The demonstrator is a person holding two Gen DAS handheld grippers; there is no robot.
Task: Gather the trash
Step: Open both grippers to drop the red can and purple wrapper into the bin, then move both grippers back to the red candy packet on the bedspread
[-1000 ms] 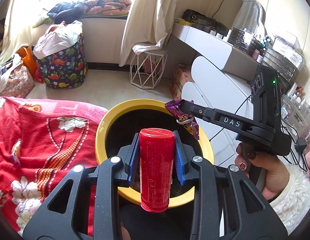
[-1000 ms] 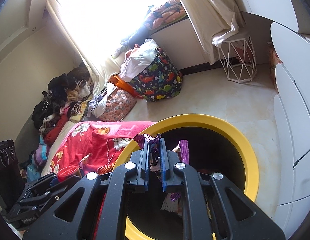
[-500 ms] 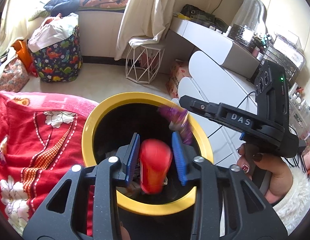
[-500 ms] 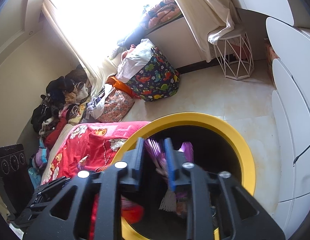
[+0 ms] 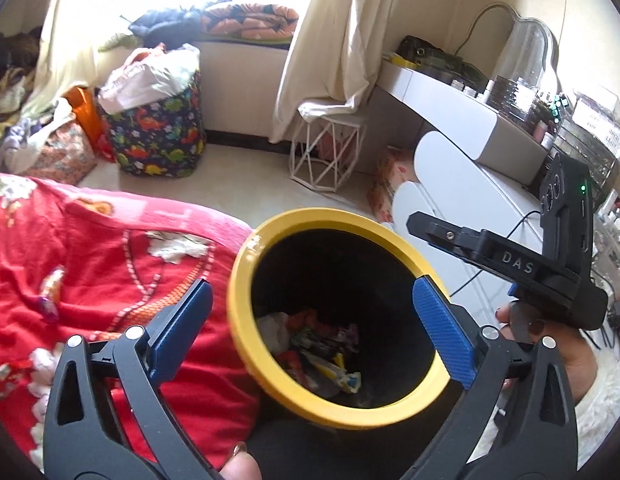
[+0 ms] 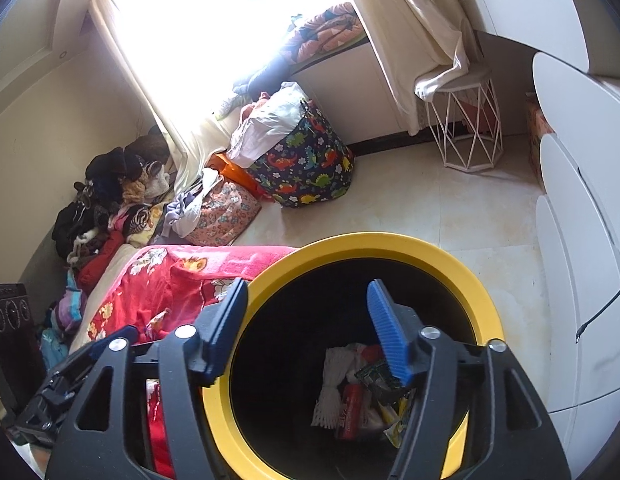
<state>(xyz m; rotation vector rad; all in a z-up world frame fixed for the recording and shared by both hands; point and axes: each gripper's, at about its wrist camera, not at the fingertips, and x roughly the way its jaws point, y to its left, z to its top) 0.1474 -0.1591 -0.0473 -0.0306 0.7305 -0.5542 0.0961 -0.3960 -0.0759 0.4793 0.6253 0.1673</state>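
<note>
A: Colours ahead of the left hand-held gripper (image 5: 310, 328)?

B: Black frame, blue ribbed pads (image 5: 442, 328). Between them, a bin (image 5: 245, 280) with a yellow rim and black interior.

A: Contents?

B: Mixed wrappers (image 5: 330, 344): red, white, purple, yellow. From the right hand-held gripper (image 6: 305, 328), a red can (image 6: 350, 412) beside white foam netting (image 6: 330, 392).

A: To the left of it?

B: A red blanket (image 5: 89, 264) with white flowers and orange motifs.

A: Further ahead?

B: A dark blue bag (image 5: 157, 140) printed with green, red and yellow dinosaurs; a white wire stool (image 5: 326, 156); cream curtains (image 5: 330, 40); pale beige floor tiles (image 6: 470, 208); white drawers (image 6: 582, 240).
</note>
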